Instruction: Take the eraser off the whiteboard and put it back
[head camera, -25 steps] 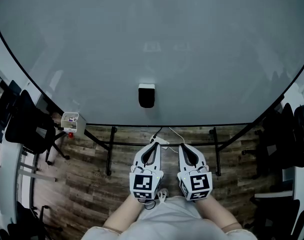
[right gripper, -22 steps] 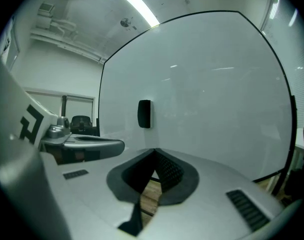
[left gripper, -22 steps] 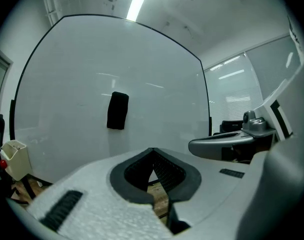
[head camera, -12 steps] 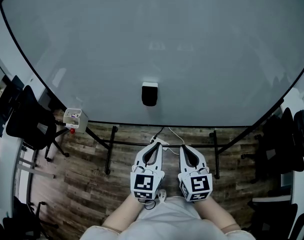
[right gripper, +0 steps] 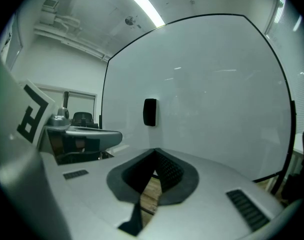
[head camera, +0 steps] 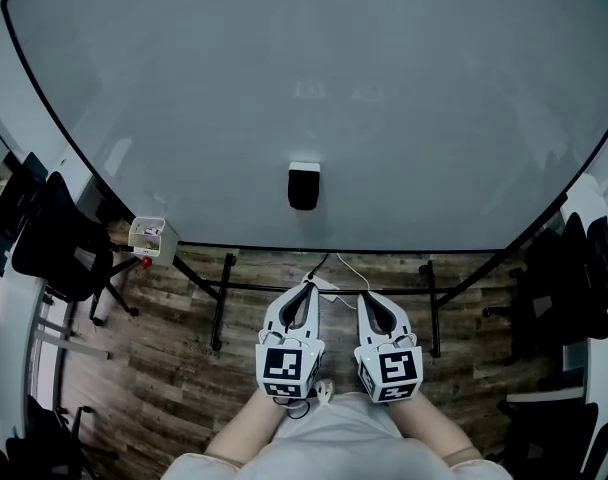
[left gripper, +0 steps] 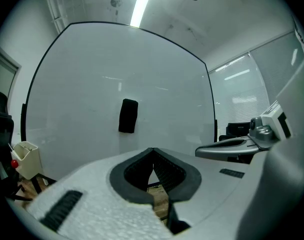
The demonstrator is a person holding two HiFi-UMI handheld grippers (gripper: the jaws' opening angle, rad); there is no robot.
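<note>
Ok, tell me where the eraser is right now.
The eraser sits low on the whiteboard, near its middle in the head view, ahead of the left gripper and right gripper, touching neither.

A floor of dark brown wooden planks (head camera: 174, 388) is seen below. A black office chair (head camera: 59, 248) is placed at the left of the head view, and further black chairs (head camera: 574, 268) are placed at the right. A small white open box (head camera: 147, 236) is seen just beside the left chair. A long white ceiling tube lamp (left gripper: 142, 4) is lit. A window covered by white slatted blinds (left gripper: 247, 101) is shown at the right of the left gripper view.
</note>
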